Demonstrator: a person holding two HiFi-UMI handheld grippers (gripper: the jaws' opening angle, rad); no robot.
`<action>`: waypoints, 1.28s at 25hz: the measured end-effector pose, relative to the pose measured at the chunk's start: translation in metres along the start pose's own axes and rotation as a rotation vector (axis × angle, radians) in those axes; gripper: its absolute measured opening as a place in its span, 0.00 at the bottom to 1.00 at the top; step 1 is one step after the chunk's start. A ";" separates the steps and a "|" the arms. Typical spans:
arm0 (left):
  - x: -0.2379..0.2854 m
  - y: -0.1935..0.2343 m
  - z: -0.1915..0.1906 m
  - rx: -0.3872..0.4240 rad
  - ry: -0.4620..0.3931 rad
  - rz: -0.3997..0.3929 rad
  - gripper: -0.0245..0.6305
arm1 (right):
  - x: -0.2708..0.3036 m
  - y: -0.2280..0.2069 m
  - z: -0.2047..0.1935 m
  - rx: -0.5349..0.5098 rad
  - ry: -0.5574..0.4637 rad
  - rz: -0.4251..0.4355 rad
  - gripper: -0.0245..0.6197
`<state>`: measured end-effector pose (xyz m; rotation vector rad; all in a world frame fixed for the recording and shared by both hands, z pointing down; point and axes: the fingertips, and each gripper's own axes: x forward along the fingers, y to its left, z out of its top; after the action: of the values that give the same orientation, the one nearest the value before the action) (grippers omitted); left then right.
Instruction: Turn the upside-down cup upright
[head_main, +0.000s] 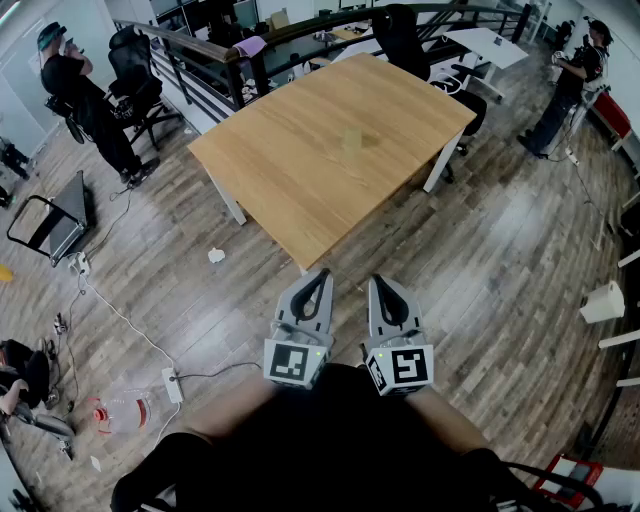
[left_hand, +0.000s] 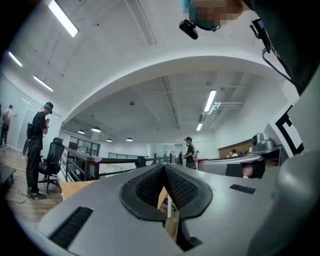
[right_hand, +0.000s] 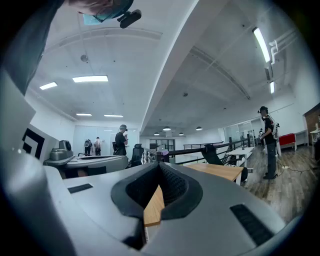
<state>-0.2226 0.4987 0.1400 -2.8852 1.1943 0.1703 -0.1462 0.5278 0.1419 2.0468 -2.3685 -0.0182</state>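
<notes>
Closest in, both grippers are held just in front of the person's body, side by side and roughly level, pointing toward the table. The left gripper (head_main: 321, 273) has its grey jaws pressed together, with nothing between the ribbed black pads (left_hand: 148, 188). The right gripper (head_main: 379, 281) is closed and empty too. Each carries a cube (head_main: 297, 362) with black-and-white square markers. The cup (head_main: 352, 139) — a faint, see-through shape — stands near the middle of the wooden table (head_main: 290, 190), well apart from both grippers. Which way up it stands cannot be told. The pale rectangular top rests on white legs over a plank floor (head_main: 480, 280). Beyond it, a person (head_main: 75, 95) stands beside a black office chair (head_main: 135, 75).
</notes>
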 end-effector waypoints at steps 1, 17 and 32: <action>0.001 0.003 -0.001 0.000 0.002 0.000 0.05 | 0.002 0.001 -0.001 0.000 0.003 -0.001 0.06; 0.037 0.052 -0.053 -0.034 0.107 -0.066 0.05 | 0.048 -0.048 -0.038 0.017 0.084 -0.206 0.06; 0.273 0.054 -0.094 0.001 0.147 0.084 0.05 | 0.204 -0.231 -0.048 0.003 0.081 0.020 0.06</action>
<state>-0.0597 0.2630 0.2055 -2.8919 1.3385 -0.0424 0.0537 0.2923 0.1861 1.9851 -2.3422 0.0671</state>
